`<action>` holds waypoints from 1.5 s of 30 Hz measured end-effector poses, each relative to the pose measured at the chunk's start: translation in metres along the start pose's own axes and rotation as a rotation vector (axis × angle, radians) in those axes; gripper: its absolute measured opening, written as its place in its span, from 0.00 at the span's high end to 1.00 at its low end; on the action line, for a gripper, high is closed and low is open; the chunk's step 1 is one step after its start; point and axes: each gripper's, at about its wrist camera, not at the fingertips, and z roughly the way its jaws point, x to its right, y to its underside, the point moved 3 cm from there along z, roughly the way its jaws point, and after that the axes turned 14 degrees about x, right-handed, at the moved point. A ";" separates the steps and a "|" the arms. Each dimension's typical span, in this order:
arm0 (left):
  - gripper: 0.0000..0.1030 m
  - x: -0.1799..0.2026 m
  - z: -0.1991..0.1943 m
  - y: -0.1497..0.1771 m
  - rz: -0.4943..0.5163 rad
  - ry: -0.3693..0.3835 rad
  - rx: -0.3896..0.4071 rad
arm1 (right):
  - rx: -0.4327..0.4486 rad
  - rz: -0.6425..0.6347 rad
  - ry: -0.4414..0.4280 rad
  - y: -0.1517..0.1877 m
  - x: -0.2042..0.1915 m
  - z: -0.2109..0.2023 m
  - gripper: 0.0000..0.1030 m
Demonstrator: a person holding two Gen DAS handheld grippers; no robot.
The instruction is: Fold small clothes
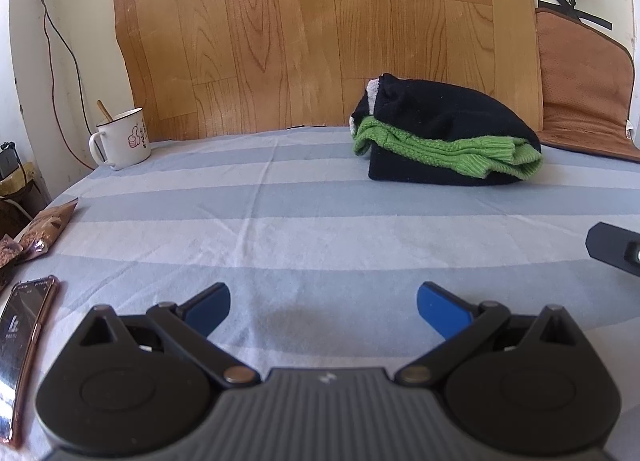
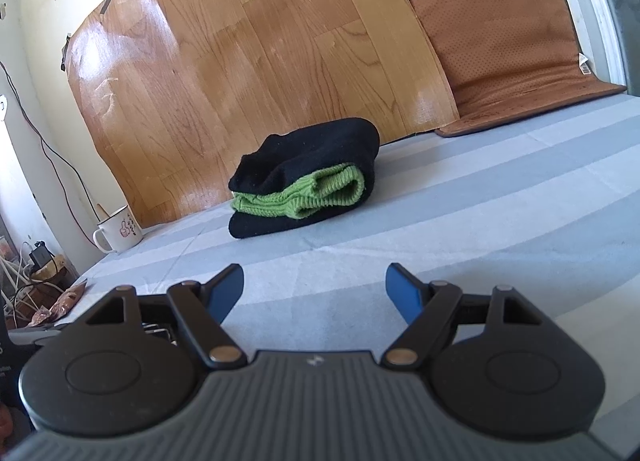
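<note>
Both my left tongs [image 1: 323,307] and right tongs [image 2: 315,288] gape empty; the folded clothes [image 2: 304,179], mid-frame, seem finished, needing only a reach if more folding remains.

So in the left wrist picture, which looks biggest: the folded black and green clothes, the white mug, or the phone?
1. Folded black and green knitted clothes, clearly largest.
2 and 3. White enamel mug with a thumbs-up drawing and pink-edged phone: unsure. The phone lies far nearer the camera and is cut off by the frame edge.
</note>
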 end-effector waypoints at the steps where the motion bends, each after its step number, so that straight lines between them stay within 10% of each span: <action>1: 0.00 0.000 0.000 0.000 0.000 0.000 0.000 | -0.001 0.000 0.002 0.000 0.000 0.001 0.22; 45: 0.00 0.012 -0.011 -0.009 -0.019 0.028 -0.161 | -0.002 0.042 0.039 -0.027 0.007 -0.028 0.22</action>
